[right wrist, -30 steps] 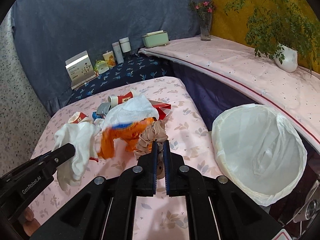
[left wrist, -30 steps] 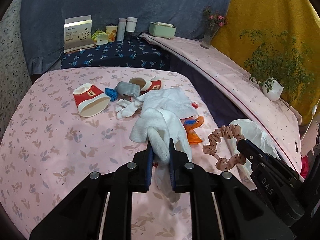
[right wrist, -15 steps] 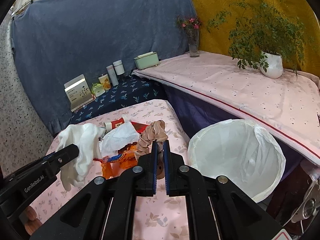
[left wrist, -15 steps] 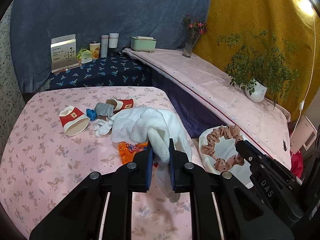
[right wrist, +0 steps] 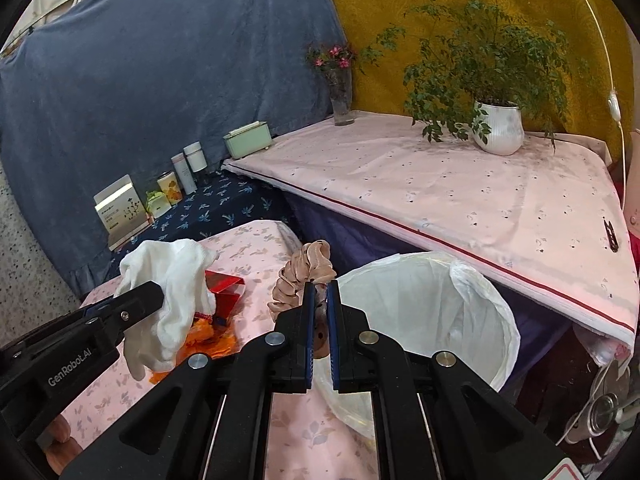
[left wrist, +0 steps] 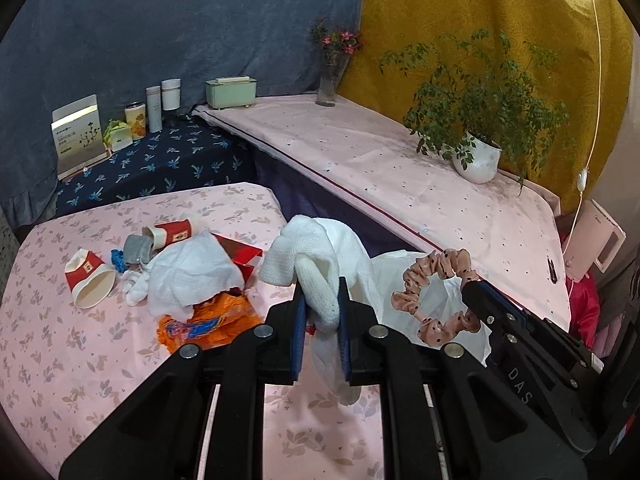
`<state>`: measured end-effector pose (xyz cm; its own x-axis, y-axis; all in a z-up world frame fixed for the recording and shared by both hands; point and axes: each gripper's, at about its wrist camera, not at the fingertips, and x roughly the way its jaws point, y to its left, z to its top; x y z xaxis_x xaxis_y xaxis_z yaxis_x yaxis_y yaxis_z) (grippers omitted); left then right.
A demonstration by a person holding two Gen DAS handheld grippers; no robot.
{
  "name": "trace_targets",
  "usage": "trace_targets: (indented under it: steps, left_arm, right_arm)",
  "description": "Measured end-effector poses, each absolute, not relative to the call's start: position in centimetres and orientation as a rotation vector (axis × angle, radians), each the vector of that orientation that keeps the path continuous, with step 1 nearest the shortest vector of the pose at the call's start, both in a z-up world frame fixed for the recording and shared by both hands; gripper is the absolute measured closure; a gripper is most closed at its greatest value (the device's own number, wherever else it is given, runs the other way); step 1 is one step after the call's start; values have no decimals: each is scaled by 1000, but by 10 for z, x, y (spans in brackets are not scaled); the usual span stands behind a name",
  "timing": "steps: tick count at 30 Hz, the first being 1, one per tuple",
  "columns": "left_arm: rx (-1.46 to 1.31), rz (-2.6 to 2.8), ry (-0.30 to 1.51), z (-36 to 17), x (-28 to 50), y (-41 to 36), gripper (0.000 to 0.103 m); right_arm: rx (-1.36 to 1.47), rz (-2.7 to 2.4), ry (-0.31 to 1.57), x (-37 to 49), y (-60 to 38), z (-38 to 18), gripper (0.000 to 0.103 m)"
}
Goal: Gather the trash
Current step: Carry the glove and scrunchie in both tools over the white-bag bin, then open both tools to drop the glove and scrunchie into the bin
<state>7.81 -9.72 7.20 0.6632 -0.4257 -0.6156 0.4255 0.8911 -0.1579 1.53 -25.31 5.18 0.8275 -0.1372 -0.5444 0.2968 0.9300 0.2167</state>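
Observation:
My left gripper point(left wrist: 320, 300) is shut on a white cloth point(left wrist: 320, 264) and holds it above the pink table's right edge; the cloth also shows in the right wrist view point(right wrist: 168, 280). My right gripper point(right wrist: 319, 300) is shut on a pink dotted scrunchie point(right wrist: 304, 276), seen in the left wrist view point(left wrist: 436, 300) over the white-lined trash bin point(right wrist: 432, 312). On the table lie an orange wrapper point(left wrist: 208, 320), a white tissue point(left wrist: 192, 276), two red paper cups point(left wrist: 88, 280), a grey sock point(left wrist: 136, 248) and a red carton point(left wrist: 240, 256).
A raised pink-covered ledge point(right wrist: 480, 208) runs behind the bin with a potted plant point(right wrist: 496, 128) and a flower vase point(right wrist: 342, 96). A dark blue shelf point(left wrist: 152, 164) holds a box, bottles and a green case. A blue drape hangs behind.
Both grippers have risen and swung right towards the bin, carrying the cloth and the scrunchie. The trash pile on the table now lies further left and lower in both views.

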Motion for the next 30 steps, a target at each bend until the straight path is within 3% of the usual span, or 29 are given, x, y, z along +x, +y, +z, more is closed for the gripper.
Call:
trace_targets:
  steps: [23, 25, 27, 30]
  left_arm:
    - [121, -630, 788, 27, 96, -209, 87]
    - [121, -632, 791, 25, 97, -213, 87]
    - [123, -629, 793, 23, 99, -214, 83]
    - [126, -614, 784, 24, 102, -214, 63]
  right_arm:
    - [373, -385, 634, 16, -344, 7, 95]
    - [375, -388, 636, 17, -347, 5, 90]
    - [375, -395, 631, 18, -348, 4, 88]
    - [375, -404, 624, 20, -348, 6, 77]
